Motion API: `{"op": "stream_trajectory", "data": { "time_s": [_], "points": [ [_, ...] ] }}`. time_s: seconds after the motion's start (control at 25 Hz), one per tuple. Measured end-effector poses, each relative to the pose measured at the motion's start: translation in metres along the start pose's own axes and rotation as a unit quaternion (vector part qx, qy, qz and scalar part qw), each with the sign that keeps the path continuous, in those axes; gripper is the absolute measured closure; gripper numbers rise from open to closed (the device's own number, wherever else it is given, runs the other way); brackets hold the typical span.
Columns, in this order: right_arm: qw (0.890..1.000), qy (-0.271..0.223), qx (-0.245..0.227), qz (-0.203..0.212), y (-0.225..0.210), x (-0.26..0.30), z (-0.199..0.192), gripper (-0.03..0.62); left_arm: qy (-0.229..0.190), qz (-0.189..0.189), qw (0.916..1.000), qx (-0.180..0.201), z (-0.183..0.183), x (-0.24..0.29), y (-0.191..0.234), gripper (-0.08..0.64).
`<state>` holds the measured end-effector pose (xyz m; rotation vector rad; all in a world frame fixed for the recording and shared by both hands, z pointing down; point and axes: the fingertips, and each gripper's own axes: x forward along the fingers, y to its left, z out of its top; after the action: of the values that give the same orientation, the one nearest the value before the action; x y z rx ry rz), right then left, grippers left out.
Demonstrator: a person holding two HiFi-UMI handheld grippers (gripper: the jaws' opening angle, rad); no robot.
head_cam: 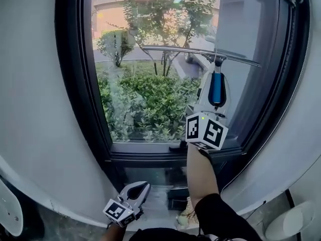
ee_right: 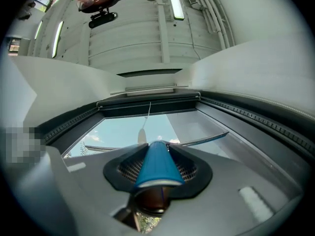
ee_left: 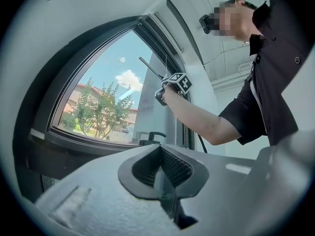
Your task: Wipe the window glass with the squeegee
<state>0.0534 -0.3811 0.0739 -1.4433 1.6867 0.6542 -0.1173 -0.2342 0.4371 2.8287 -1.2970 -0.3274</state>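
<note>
While the right tool [head_cam: 216, 80] clamps the tapered blue squeegee handle [ee_right: 157, 167], the ribbed left tool [ee_left: 160, 167] sits closed.

No readable text, label, brand or number in any view. Only printed marks are black-and-white square code patterns, no letters:
- on white marker cube [head_cam: 206, 130] of right tool [head_cam: 216, 88], 4 o'clock from centre of head view
- on marker cube [head_cam: 119, 212] of left tool [head_cam: 141, 187], 7 o'clock
</note>
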Motion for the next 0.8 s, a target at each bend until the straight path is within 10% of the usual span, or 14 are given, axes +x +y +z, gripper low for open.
{"op": "stream_trajectory", "data": {
  "time_s": [0.8],
  "points": [
    [0.999,-0.036,-0.013,0.017,0.024,0.063,0.008,0.462,-0.031,-0.009,0.9995,0.004,0.035,0.031,0.012,0.558]
  ]
}}
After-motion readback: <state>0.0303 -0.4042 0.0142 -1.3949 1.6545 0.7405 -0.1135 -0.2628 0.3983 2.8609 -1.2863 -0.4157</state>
